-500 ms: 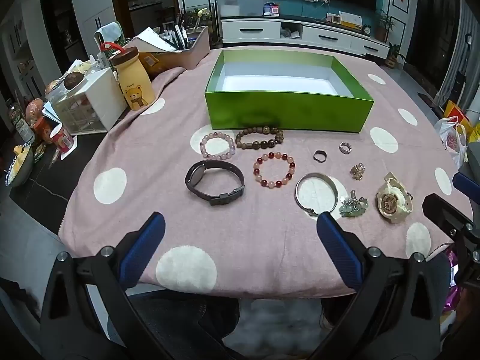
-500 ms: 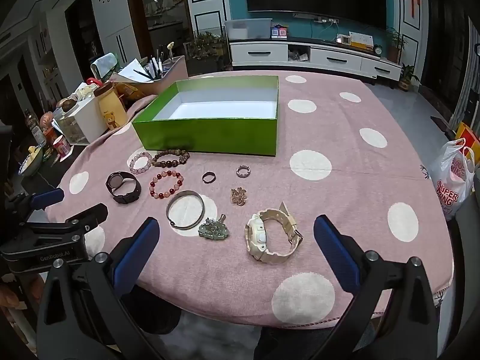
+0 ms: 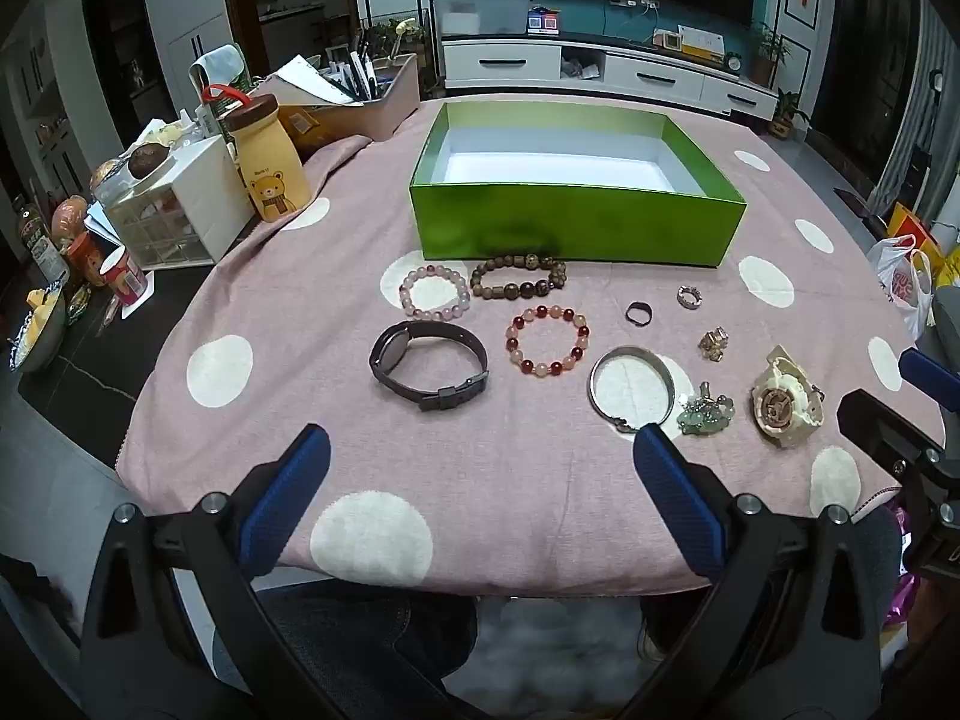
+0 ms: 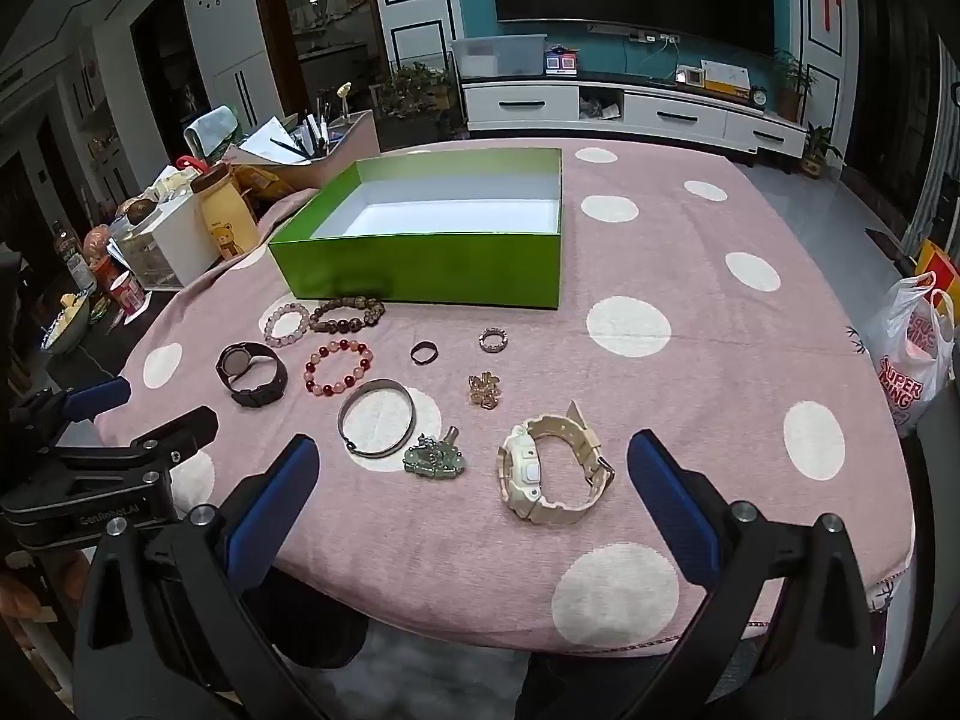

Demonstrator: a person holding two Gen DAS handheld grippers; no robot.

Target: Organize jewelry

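Dotted tablecloth (image 4: 690, 372): jewelry lying before an empty box (image 4: 420, 276).
Right gripper (image 4: 468, 495) is hovering spread, empty, over the cream watch (image 4: 549, 471); straddling its band should give the surest grip.

A green box (image 3: 576, 228) sits on a pink tablecloth (image 3: 336, 432) with white polka dots.

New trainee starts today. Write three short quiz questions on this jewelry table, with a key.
1. True or false: the green box already holds jewelry.
2. Which watch lies nearest the right tongs: A) cream watch B) dark watch?
3. How many beaded bracelets lie in front of the box?

Key: 1 false, its white floor is bare. 2 A. 3 three: pink, brown, red-and-pink.
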